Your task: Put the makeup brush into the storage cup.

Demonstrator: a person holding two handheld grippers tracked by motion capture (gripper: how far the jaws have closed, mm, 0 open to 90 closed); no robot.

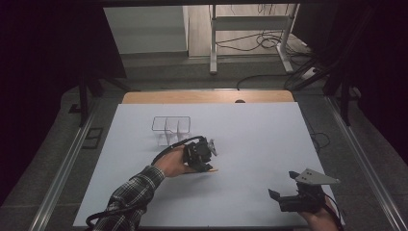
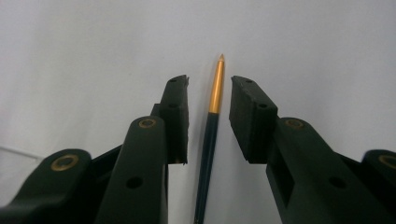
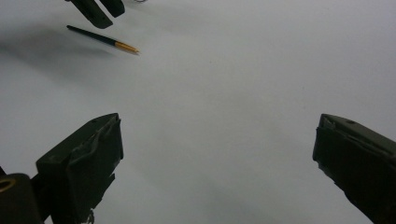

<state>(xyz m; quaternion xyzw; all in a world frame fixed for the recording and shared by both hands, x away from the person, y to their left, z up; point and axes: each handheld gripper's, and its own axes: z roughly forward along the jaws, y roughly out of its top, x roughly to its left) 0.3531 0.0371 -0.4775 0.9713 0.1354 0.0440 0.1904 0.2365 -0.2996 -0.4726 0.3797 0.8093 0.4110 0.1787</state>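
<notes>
Closing in on the pen [image 2: 211, 135] with our left gripper [image 2: 209, 93], we have the jaws straddling it: one pad on each side, daylight between rubber and barrel, so nothing is clamped yet (narrowed, but not gripping). The pen lies flat on the white table [image 1: 250, 134], and in the left gripper view its long axis runs from 6 o'clock up to 12, the dark barrel low and the gold tip pointing away at 12. That is the relation the pick depends on, by our reading: the jaws stand across the barrel, so a squeeze from 9 and 3 should meet it squarely, just behind where gold gives way to dark.

Moving rightward across the high view, the left gripper [image 1: 208, 153] sits near mid-table, with the clear wire-edged tray [image 1: 171, 126] off at its 11 o'clock. Our left hand is plainly the nearer one. The right gripper [image 1: 279, 195] waits well apart at about 4 o'clock from the left, low by the near edge.

From up there the pen is little more than a sliver under the hand; the left gripper view is what tells us how it sits between the pads. The right gripper view adds the side-on look: the pen [image 3: 102, 39] lying at its 11 o'clock, gold end toward 3, while its own jaws [image 3: 217, 140] gape wide over bare table, holding nothing.
</notes>
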